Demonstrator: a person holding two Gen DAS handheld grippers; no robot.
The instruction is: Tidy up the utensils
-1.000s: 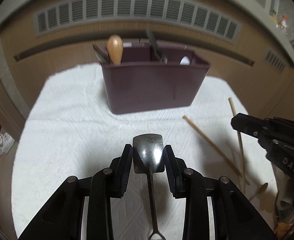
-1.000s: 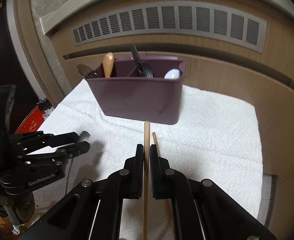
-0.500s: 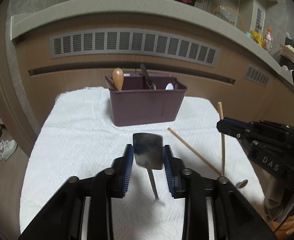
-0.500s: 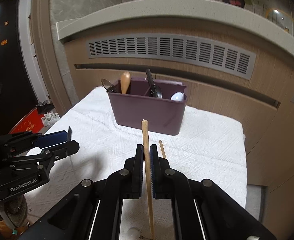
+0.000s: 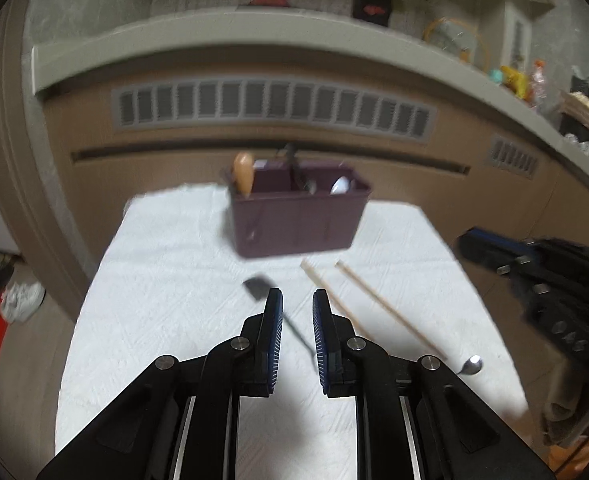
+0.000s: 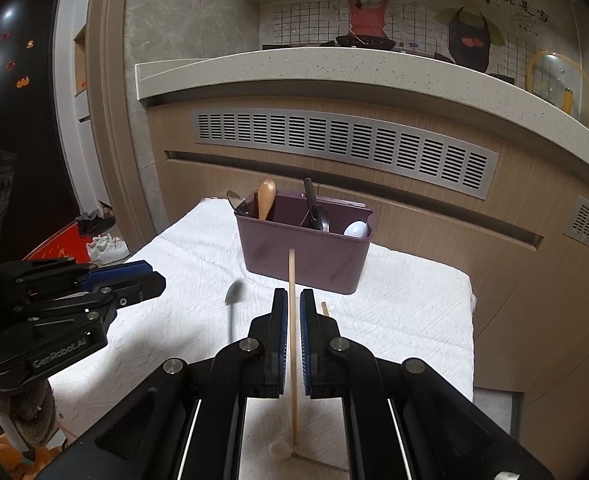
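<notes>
Left tool: the left tool (image 5: 297, 298) hovers over the white cloth (image 5: 166, 300) that covers the tabletop. Its blue pads stand narrow, with a slim gap between them, and press on nothing.
Metal spatula: the small metal spatula (image 5: 259, 282) shows blurred just ahead of the left tool's tips and slightly to their left. Its thin handle runs back through the line of the gap, but no pad touches it. In the right wrist view it is just to the right of the left tool's tips. Whether it lies on the cloth or is in the air cannot be told.
Utensil bin: the purple bin (image 6: 306, 260) stands on the cloth well ahead of both tools, near the far edge.
Bin, left compartment: a wooden spoon (image 6: 266, 200) and a metal spoon (image 6: 235, 199) lean there.
Bin, middle compartment: dark utensils (image 6: 316, 212) stick up above the rim.
Bin, right compartment: a white rounded thing (image 6: 356, 229); what it is cannot be told.
Right tool: the right tool (image 6: 290, 298) has its pads closed tight on a chopstick.
Held chopstick: the chopstick (image 6: 291, 280) stands between the pads and reaches past the tips toward the bin's front wall. Its other end runs back under the tool.
Second chopstick: its end (image 6: 325, 308) shows on the cloth just right of the right tool's tips, apart from the pads.
Small spoon: a small spoon (image 5: 470, 365) lies on the cloth well to the right of the left tool, near the cloth's near edge.
</notes>
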